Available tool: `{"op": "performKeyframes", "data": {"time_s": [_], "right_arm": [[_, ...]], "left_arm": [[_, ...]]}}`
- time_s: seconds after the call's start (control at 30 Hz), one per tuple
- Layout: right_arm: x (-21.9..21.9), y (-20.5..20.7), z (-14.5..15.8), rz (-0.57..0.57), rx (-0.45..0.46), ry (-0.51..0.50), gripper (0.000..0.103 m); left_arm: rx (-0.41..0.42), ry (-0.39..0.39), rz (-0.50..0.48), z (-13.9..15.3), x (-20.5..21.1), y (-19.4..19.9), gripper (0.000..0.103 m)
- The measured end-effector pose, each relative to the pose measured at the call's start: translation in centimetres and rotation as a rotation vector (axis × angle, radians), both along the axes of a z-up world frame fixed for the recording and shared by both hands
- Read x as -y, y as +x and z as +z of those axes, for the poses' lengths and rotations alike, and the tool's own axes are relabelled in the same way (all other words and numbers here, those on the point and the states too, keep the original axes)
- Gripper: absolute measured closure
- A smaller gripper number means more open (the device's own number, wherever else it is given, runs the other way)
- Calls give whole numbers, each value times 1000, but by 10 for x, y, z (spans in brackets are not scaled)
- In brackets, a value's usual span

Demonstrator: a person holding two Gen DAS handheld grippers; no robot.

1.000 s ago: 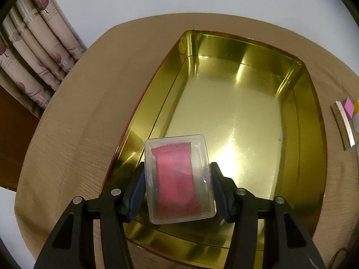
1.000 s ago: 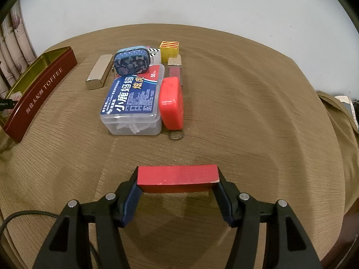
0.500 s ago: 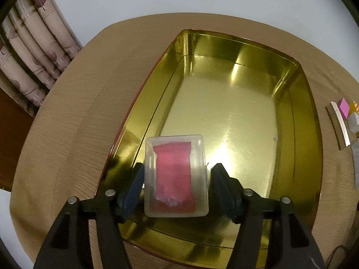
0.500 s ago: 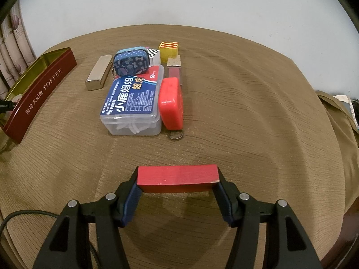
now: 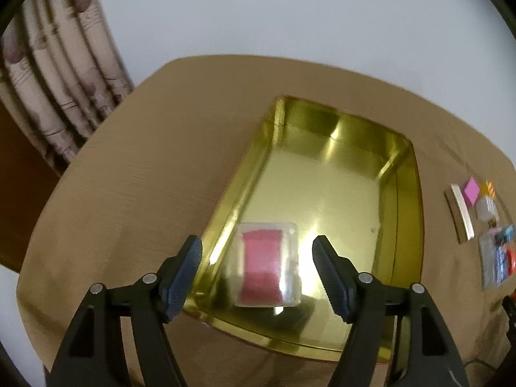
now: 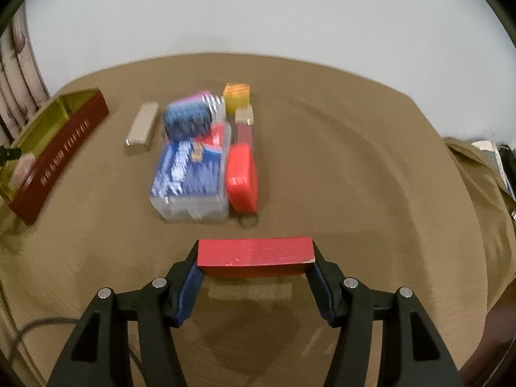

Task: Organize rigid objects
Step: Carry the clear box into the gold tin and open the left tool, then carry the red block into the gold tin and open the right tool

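Left gripper [image 5: 257, 264] spread wide, released — clear box [image 5: 266, 272] lies in the gold tin [image 5: 403, 219], near corner, at 12 o'clock. Right gripper [image 6: 255, 269] clenched on red block [image 6: 255, 254] — likely next into the tin at its 10 o'clock.

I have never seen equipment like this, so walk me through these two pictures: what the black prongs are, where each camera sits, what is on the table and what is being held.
There is no robot here. A person holds one pair of tongs in each hand, and a wide-angle camera on each looks forward along its two fingers.

In the left view, the left tongs stand open above a gold tin. A clear plastic case with something pink inside lies in the tin's near left corner, free of the fingers.

In the right view, the right tongs are shut on a red block above the brown tablecloth. Beyond it sit a blue-labelled clear box, a red case, a beige bar and a yellow cube. The tin appears at far left.
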State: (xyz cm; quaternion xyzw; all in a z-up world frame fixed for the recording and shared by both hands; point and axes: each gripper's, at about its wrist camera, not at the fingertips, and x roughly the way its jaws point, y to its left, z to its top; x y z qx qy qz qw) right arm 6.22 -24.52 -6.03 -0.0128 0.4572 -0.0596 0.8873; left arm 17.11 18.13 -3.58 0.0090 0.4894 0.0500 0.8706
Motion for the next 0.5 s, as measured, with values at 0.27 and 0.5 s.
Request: {"op": "performKeyframes", "data": {"time_s": [0.27, 0.5], "right_arm": [[-68, 34, 32, 161, 46, -4, 42], [-157, 75, 40, 336, 69, 11, 42]], "left_arm": [[41, 0, 154, 17, -44, -13, 26], [25, -34, 228, 19, -74, -25, 26]]}}
